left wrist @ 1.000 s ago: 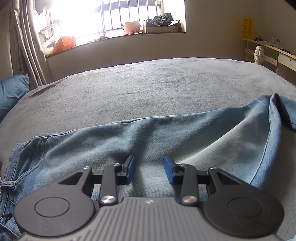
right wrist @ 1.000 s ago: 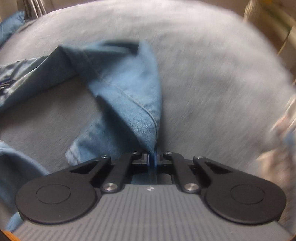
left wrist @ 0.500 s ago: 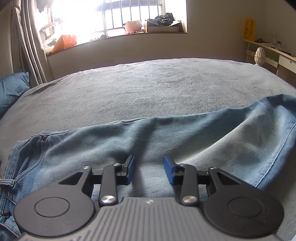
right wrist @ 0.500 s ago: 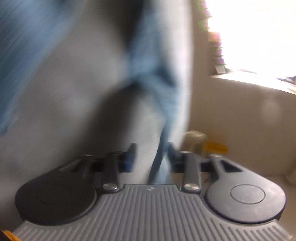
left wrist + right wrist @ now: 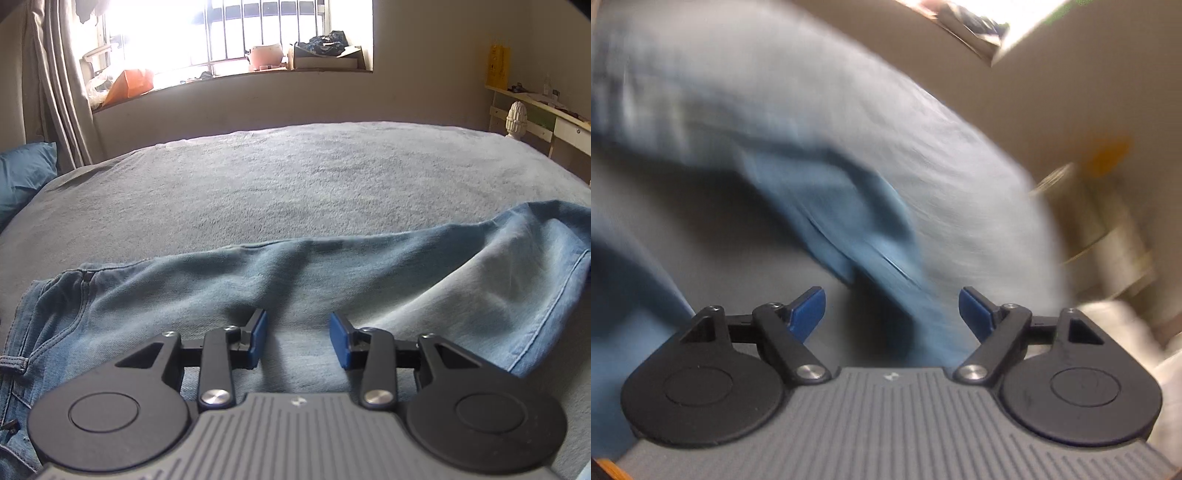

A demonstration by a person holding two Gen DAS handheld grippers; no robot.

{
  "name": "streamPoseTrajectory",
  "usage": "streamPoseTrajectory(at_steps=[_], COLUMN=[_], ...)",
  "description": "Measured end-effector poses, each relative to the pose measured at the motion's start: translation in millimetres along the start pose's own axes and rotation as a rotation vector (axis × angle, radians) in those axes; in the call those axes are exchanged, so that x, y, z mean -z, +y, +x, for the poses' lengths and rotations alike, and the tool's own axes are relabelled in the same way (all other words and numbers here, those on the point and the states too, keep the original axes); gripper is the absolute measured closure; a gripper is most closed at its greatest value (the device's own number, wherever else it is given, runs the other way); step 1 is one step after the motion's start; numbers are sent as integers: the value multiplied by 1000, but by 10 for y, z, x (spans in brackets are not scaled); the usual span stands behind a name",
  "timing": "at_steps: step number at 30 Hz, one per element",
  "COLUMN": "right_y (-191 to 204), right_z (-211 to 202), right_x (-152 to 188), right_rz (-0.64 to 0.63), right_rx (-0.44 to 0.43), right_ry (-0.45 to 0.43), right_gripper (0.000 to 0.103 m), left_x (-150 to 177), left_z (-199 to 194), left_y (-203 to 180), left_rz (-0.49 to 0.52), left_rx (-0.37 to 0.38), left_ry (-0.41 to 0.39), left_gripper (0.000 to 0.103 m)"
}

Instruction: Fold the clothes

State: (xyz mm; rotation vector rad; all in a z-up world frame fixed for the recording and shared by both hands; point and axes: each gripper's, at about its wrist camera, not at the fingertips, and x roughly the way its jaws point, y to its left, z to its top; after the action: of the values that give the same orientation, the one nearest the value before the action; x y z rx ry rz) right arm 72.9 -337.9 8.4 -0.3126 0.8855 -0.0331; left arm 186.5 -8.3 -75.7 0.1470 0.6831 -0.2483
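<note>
I have the pair of light blue denim jeans [image 5: 295, 280] laid across the grey fleece bed blanket [image 5: 295, 184], waistband at nine o'clock in the left wrist view, one leg running out to three o'clock where the hem folds over itself. My left gripper [image 5: 297, 338] hovers over the thigh of that leg; its blue pads stand apart and are easing a little wider, with denim under the gap but nothing pinched.

Over to the right wrist view, which is smeared with motion. My right gripper [image 5: 892, 308] has its jaws spreading wide, and a blurred fold of the jeans [image 5: 849, 221] hangs across the gap beyond the tips, touching neither pad as far as I can tell.

Containers now: on the window sill at twelve o'clock sits a pale pink pot [image 5: 265, 55], contents not visible, and just beside it a shallow cardboard box [image 5: 327, 59] piled with dark cloth. An orange bag [image 5: 129, 83] lies on the sill at eleven o'clock, near the grey curtain [image 5: 62, 85].

Around the bed: a blue pillow [image 5: 24, 173] at nine o'clock, a cream wooden shelf unit [image 5: 543, 118] with a carved white finial [image 5: 516, 118] at two o'clock, and a yellow packet [image 5: 498, 64] standing above it. The blanket between the jeans and the wall lies bare.
</note>
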Motion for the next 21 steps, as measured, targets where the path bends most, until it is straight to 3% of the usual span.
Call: streamPoseTrajectory(at_steps=[2, 5, 9, 11, 14, 16, 19, 21], right_y=[-133, -284, -288, -304, -333, -333, -316, -295], right_z=[17, 323, 894, 1135, 1387, 1444, 1480, 1472], right_x=[-172, -153, 12, 131, 342, 441, 513, 514], right_rz=[238, 585, 1012, 1212, 1415, 1471, 1488, 1462], right_rx=[-203, -490, -698, -752, -756, -736, -703, -686], right_ry=[-6, 43, 168, 224, 238, 221, 206, 201], right_gripper=[24, 24, 24, 24, 27, 32, 51, 65], left_x=[-27, -45, 33, 101, 233, 293, 314, 312], left_z=[-109, -373, -576, -606, -561, -524, -475, -454], left_y=[-22, -164, -440, -582, -724, -786, -796, -811], left_rz=[-10, 48, 161, 210, 263, 299, 324, 335], left_rx=[30, 115, 275, 322, 341, 323, 305, 289], left_ry=[-29, -90, -68, -38, -2, 12, 21, 25], left_gripper=[63, 57, 55, 55, 55, 56, 61, 70])
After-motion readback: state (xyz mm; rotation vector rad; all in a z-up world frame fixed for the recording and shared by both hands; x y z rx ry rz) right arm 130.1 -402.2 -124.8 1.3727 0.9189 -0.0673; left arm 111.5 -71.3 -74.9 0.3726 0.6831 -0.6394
